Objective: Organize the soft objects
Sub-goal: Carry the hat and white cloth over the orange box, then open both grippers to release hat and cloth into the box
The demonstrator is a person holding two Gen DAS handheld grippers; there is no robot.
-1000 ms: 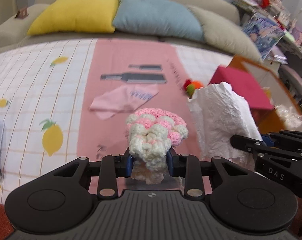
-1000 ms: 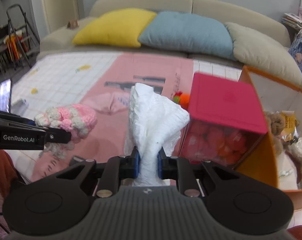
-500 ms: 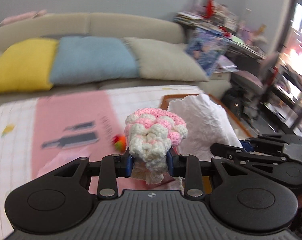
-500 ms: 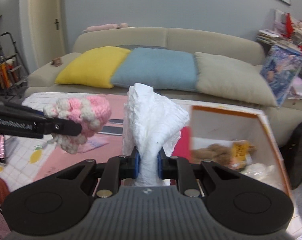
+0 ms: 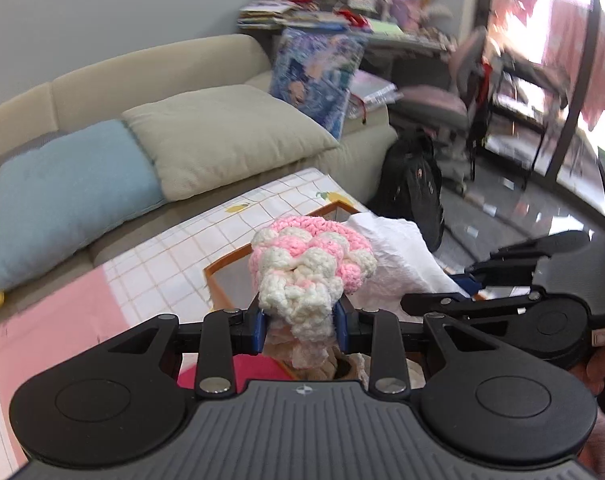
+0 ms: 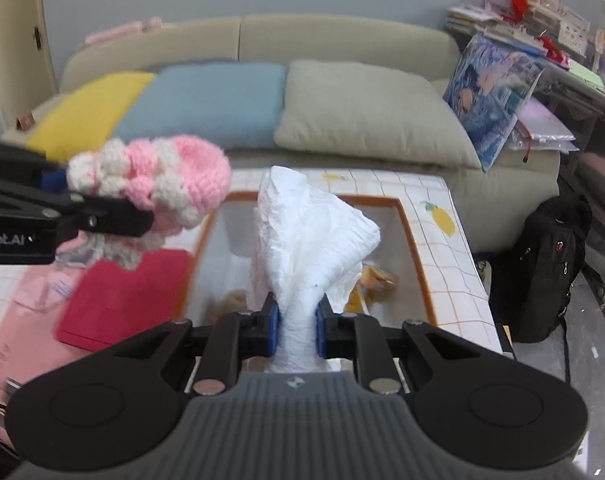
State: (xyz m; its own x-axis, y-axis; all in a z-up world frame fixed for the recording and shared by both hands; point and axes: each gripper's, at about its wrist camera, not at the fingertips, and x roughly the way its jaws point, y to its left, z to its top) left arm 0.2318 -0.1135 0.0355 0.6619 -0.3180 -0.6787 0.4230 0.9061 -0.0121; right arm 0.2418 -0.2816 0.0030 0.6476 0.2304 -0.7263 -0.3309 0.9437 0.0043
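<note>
**A:** ok so what have we got in each hand right now?

**B:** Our left gripper (image 5: 301, 326) is clamped on the knit hat (image 5: 310, 266) (pink and white, chunky crochet), blue pads pressing into its bunched end. Our right gripper (image 6: 298, 326) is pinched tight on the white cloth (image 6: 308, 248), which stands up in a crumpled cone between the fingers.

**A:** and where are they relative to the box?

**B:** Both are up in the air over the box (image 6: 416, 264), the orange-rimmed one with white inside. From the right wrist, the cloth sits over the box's middle and the hat hangs at its left edge, above the red lid (image 6: 122, 300). Something tan lies in the bottom, too blurry to name.

**A:** how close are the two grippers?

**B:** Just beside each other; hat and cloth look like they're touching in the left view. Sofa (image 6: 342, 44) with cushions (image 6: 218, 100) is behind.
</note>
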